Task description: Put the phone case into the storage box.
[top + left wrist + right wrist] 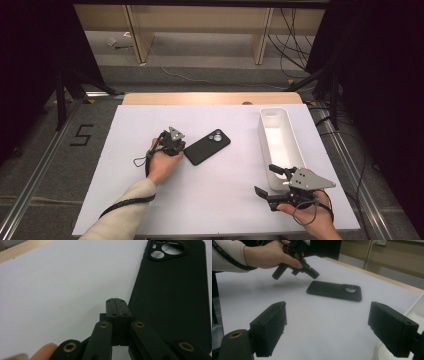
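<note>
White table fills mid-frame in the high view, black phone at centre, left gripper just left of it, right gripper lower right by the white bin.

Left gripper view: jaws pressed together, empty, phone right.

Right gripper view: jaws apart, empty, phone centre.

The white table lies bare across its near middle, between the two hands, and along its whole left side, so a gripper can pass freely there. A black phone lies flat near the centre, with the left gripper just beside its near end. A long white bin blocks the right edge.
</note>
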### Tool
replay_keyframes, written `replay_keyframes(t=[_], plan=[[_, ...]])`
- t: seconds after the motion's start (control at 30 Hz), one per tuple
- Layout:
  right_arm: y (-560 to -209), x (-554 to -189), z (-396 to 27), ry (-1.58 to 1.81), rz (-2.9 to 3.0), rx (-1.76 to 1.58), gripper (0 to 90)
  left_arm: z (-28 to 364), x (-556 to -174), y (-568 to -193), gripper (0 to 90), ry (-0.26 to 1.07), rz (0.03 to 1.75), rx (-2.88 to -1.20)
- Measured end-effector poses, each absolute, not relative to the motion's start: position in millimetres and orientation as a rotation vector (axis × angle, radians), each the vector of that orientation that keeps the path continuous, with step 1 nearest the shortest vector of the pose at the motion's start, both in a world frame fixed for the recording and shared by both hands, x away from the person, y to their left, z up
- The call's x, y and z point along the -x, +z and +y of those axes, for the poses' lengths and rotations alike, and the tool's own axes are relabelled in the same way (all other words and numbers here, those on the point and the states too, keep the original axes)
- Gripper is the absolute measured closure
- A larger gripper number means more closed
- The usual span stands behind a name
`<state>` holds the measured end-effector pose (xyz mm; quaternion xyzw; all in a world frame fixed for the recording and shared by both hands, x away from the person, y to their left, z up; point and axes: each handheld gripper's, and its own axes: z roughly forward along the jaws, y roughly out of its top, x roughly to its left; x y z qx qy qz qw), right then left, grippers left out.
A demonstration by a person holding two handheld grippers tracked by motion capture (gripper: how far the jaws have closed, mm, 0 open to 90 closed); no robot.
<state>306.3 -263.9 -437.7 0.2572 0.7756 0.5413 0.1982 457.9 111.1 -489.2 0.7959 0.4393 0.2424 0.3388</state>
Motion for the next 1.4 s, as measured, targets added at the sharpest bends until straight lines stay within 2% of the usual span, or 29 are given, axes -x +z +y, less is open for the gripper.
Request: replay_keyframes(t=[0.73, 1.4], plan=[[-438, -306, -264, 1.512, 2.174, -0.723, 16.4, 109, -465, -497, 89.9, 0.602, 1.150, -2.080], [-437, -306, -264, 1.513, 2.173, -0.722, 16.5, 101, -454, -494, 89.9, 0.572, 1.091, -2.136]])
